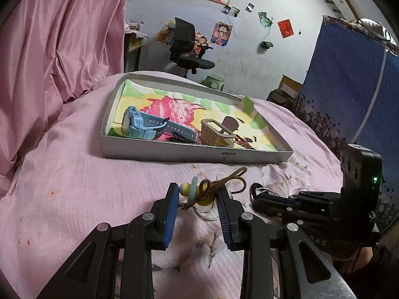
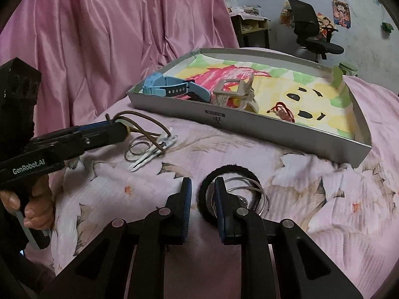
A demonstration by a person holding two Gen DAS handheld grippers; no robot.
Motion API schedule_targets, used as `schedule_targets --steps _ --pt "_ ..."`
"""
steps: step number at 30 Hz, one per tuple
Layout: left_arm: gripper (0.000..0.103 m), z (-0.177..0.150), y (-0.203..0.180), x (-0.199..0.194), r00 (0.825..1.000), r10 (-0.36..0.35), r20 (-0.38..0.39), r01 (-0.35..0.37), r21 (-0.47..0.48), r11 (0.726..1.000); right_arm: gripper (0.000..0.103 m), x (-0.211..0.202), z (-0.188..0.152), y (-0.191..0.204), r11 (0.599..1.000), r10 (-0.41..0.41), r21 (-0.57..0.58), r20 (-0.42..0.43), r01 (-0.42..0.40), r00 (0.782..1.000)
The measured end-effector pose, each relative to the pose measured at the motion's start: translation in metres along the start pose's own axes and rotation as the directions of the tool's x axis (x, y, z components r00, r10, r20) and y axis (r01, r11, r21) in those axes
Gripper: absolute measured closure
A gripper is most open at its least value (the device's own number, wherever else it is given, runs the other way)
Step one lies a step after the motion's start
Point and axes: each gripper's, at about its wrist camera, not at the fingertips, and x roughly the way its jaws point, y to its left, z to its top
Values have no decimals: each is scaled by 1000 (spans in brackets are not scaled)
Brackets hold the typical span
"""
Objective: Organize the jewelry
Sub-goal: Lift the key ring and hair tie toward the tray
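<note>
A shallow grey box with a coloured drawing inside holds a blue watch, a beige claw clip and a red cord bracelet. My left gripper is open around a brown cord necklace with beads on the pink bedsheet. My right gripper is open; its right finger sits inside a black hair tie, over silver bangles.
White hair clips and thin rings lie on the sheet left of the hair tie. A pink curtain hangs on the left. An office chair and a blue panel stand behind the bed.
</note>
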Motion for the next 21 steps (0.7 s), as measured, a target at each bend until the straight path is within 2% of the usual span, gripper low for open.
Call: schedule_targets --steps 8,21 --pt "74 6 -3 -10 1000 -5 17 5 -6 1000 98 -8 -1 0 1000 -6 7 27 6 1000" --pt "74 30 -12 -30 996 -8 83 7 2 1000 98 -48 9 -5 998 24 46 179 -33 984"
